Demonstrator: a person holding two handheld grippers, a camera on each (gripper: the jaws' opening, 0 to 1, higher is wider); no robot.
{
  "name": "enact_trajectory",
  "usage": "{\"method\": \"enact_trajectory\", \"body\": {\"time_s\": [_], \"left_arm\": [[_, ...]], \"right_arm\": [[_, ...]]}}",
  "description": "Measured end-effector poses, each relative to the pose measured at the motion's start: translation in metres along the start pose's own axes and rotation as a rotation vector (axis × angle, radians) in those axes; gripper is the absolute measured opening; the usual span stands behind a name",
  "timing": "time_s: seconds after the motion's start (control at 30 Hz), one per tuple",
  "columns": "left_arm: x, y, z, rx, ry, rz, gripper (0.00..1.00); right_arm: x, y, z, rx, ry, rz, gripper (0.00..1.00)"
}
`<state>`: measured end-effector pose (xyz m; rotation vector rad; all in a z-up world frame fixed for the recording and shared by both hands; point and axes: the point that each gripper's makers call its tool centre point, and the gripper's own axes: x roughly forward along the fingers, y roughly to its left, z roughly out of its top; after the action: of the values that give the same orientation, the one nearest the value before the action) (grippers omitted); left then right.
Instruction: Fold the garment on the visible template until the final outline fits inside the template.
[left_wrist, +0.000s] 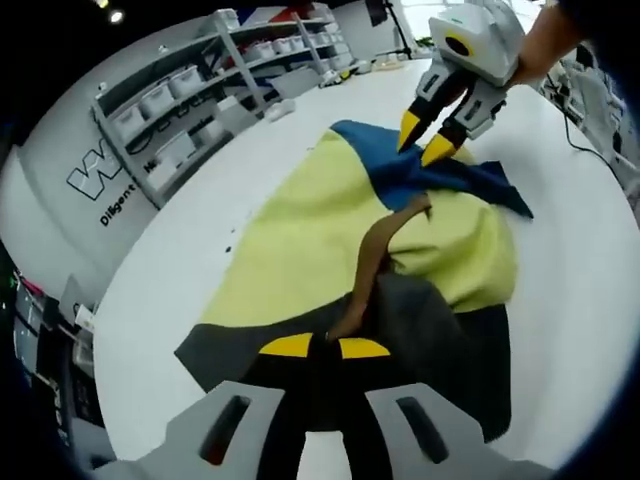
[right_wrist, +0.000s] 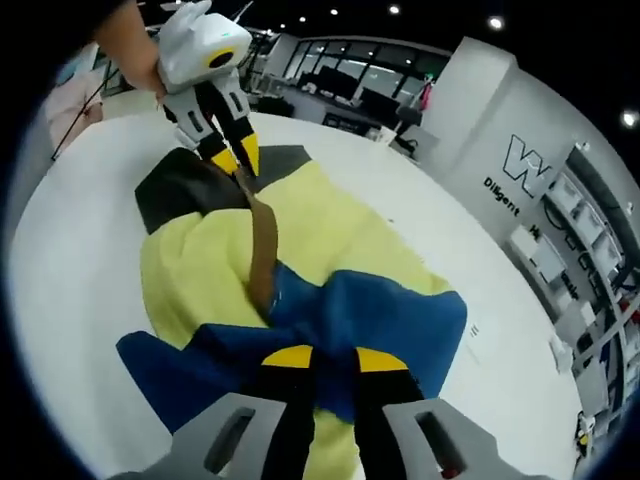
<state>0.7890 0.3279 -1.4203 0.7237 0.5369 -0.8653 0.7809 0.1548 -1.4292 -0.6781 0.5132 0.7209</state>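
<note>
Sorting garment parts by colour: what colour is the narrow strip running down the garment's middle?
Brown; the strip shows best in the right gripper view, crossing the yellow garment.

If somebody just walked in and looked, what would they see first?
Probably the big garment in yellow, blue and dark grey, lying crumpled in the middle of the white table, with a brown strip running along it. Next come the yellow-tipped grippers at opposite ends: the left gripper at the dark grey end where the brown strip ends, the right gripper at the blue end. Behind the table stands a grey shelf of white bins.
</note>
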Motion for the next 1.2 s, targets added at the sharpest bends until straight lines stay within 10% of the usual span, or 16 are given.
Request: {"method": "enact_trajectory", "body": {"time_s": [1.2], "left_arm": [[-0.071,-0.107,-0.030,-0.127,0.001,-0.166,0.01]], "right_arm": [[-0.095,0.125,-0.023,0.280,0.049,0.199,0.00]]}}
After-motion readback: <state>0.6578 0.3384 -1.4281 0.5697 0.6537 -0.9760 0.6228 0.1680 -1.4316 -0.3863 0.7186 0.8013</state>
